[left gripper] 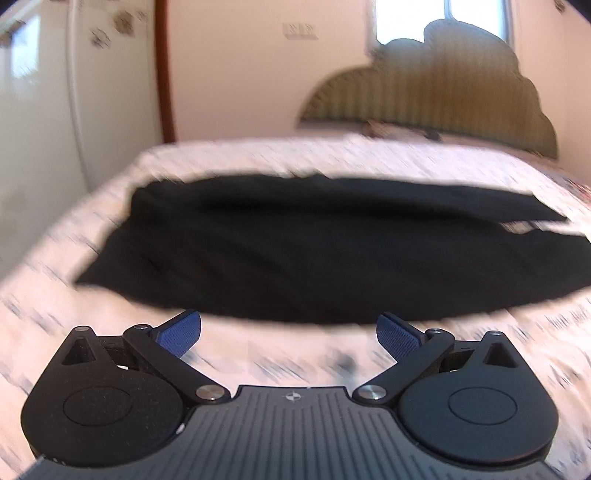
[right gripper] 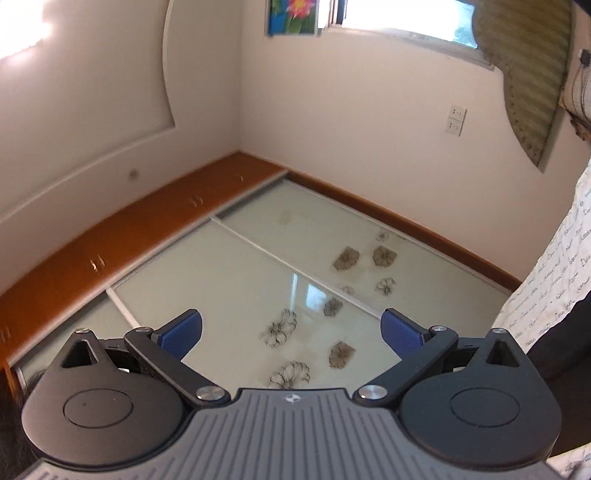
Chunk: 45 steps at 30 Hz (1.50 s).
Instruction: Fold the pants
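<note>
While the left gripper (left gripper: 289, 334) hangs low over the bed, its blue fingers (left gripper: 181, 330) stand wide apart and hold nothing. Just past them, the black cloth pants (left gripper: 258, 243) lie spread flat across the white bedsheet with small dark writing (left gripper: 258, 155). Behind the pants, at the far end of the bed, stands a green striped headboard with a wavy top (left gripper: 424, 88) against a cream wall (left gripper: 229, 74), with a bright window (left gripper: 410, 18) above it. To the left of the bed is a pale glass wardrobe door with flower prints (left gripper: 44, 110).

The right gripper (right gripper: 291, 334) points away from the bed at that same wardrobe (right gripper: 258, 266), which has an orange wooden frame (right gripper: 147, 221). Its blue fingers (right gripper: 400, 330) are also wide apart and hold nothing. A flower picture (right gripper: 293, 14) hangs by the window.
</note>
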Motion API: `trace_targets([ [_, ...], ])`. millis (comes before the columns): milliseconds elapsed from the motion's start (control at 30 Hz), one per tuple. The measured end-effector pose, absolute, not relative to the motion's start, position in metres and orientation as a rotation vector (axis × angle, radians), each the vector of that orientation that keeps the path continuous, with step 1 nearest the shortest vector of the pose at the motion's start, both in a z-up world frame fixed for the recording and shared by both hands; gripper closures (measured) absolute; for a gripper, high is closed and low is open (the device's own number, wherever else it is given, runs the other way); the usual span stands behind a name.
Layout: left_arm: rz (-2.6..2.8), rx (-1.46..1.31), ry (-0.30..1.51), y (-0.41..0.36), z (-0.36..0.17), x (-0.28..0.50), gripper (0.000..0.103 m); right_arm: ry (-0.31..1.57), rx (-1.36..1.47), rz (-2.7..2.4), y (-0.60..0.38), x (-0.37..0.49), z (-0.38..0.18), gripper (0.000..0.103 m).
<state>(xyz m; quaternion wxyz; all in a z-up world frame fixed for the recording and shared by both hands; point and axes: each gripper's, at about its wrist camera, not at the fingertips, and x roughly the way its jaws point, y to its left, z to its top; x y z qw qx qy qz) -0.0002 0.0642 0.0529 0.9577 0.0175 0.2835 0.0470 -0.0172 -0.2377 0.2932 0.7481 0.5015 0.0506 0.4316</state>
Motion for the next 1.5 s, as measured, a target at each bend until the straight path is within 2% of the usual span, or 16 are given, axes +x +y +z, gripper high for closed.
trace_targets([
  [267, 0.179, 0.132, 0.466, 0.166, 0.091, 0.094, 0.0, 0.155, 0.982, 0.902, -0.219, 0.028, 0.27, 0.0],
  [400, 0.127, -0.024, 0.572, 0.245, 0.088, 0.186, 0.001, 0.355, 0.595, 0.512, -0.188, 0.094, 0.247, 0.0],
  [500, 0.102, -0.193, 0.703, 0.297, 0.07, 0.249, 0.002, 0.488, 0.431, 0.4, -0.169, 0.14, 0.216, 0.0],
  [667, -0.071, -0.502, 0.89, 0.343, 0.035, 0.311, 0.002, 0.644, 0.464, 0.382, -0.168, 0.174, 0.17, 0.0],
  [867, -0.154, -0.567, 0.885, 0.35, 0.028, 0.337, 0.004, 0.68, 0.432, 0.365, -0.159, 0.199, 0.142, 0.0],
  [900, -0.147, -0.557, 0.886, 0.35, 0.027, 0.341, 0.01, 0.687, 0.431, 0.367, -0.157, 0.203, 0.139, 0.0],
  [933, -0.132, -0.537, 0.888, 0.349, 0.026, 0.345, 0.031, 0.696, 0.428, 0.37, -0.155, 0.206, 0.136, 0.0],
  [1000, -0.092, -0.457, 0.896, 0.344, 0.027, 0.351, 0.045, 0.711, 0.423, 0.375, -0.151, 0.213, 0.131, 0.0],
  [1067, -0.096, -0.437, 0.898, 0.344, 0.028, 0.353, 0.047, 0.719, 0.413, 0.381, -0.149, 0.214, 0.129, 0.0],
  [1100, -0.092, -0.43, 0.895, 0.344, 0.029, 0.353, 0.054, 0.723, 0.407, 0.386, -0.148, 0.216, 0.126, 0.0],
  [1167, -0.083, -0.426, 0.888, 0.347, 0.029, 0.353, 0.06, 0.731, 0.389, 0.385, -0.144, 0.22, 0.123, 0.0],
  [1233, -0.076, -0.397, 0.873, 0.345, 0.029, 0.353, 0.086, 0.731, 0.373, 0.394, -0.142, 0.224, 0.121, 0.0],
  [1300, -0.08, -0.355, 0.844, 0.34, 0.031, 0.35, 0.095, 0.712, 0.361, 0.414, -0.14, 0.229, 0.12, 0.0],
  [1433, -0.083, -0.184, 0.684, 0.314, 0.052, 0.323, 0.097, 0.554, 0.321, 0.554, -0.145, 0.244, 0.114, 0.0],
  [1500, -0.117, -0.155, 0.578, 0.305, 0.068, 0.301, 0.097, 0.569, 0.217, 0.611, -0.14, 0.265, 0.112, 0.0],
])
